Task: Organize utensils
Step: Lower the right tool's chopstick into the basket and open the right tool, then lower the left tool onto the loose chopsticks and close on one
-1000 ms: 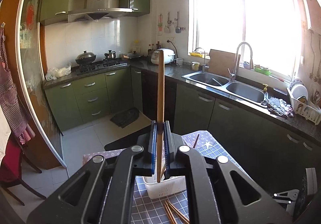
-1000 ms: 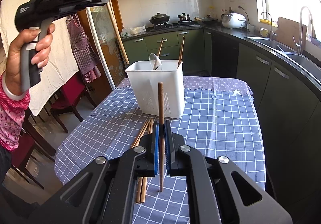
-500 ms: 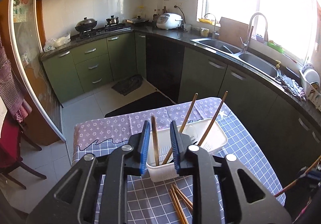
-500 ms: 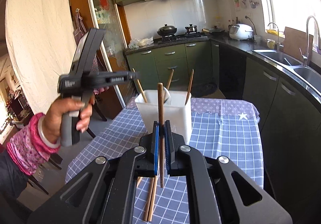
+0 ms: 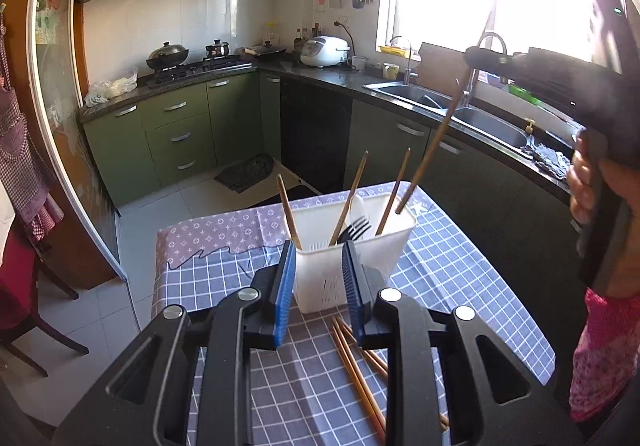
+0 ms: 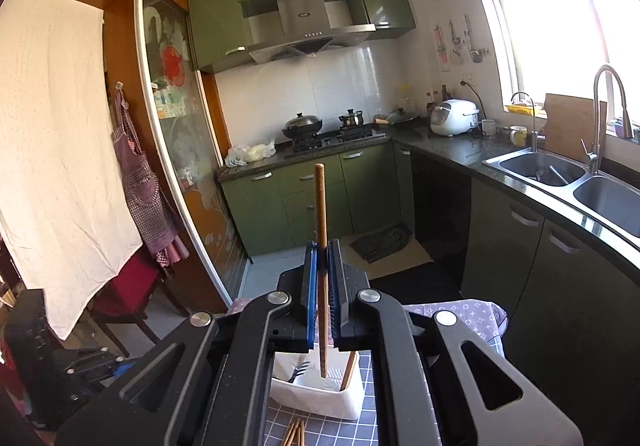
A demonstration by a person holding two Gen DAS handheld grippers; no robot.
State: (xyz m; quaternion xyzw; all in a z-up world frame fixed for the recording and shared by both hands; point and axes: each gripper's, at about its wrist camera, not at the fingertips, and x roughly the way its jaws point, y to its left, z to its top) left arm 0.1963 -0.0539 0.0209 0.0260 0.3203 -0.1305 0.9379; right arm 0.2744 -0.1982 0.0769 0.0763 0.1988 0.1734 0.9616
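Standing upright, a chopstick (image 6: 321, 246) is clamped in the right gripper (image 6: 324, 294) above the white utensil basket (image 5: 352, 258) on the checked table (image 5: 460, 286). Beside loose chopsticks (image 5: 356, 362), the left gripper (image 5: 318, 286) is seen, jaws just parted and empty.

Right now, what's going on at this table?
A person is sorting chopsticks into a white utensil holder. The right gripper is shut on one chopstick, held above the holder. The left gripper has just opened, empty. More loose chopsticks lie on the checked tablecloth.
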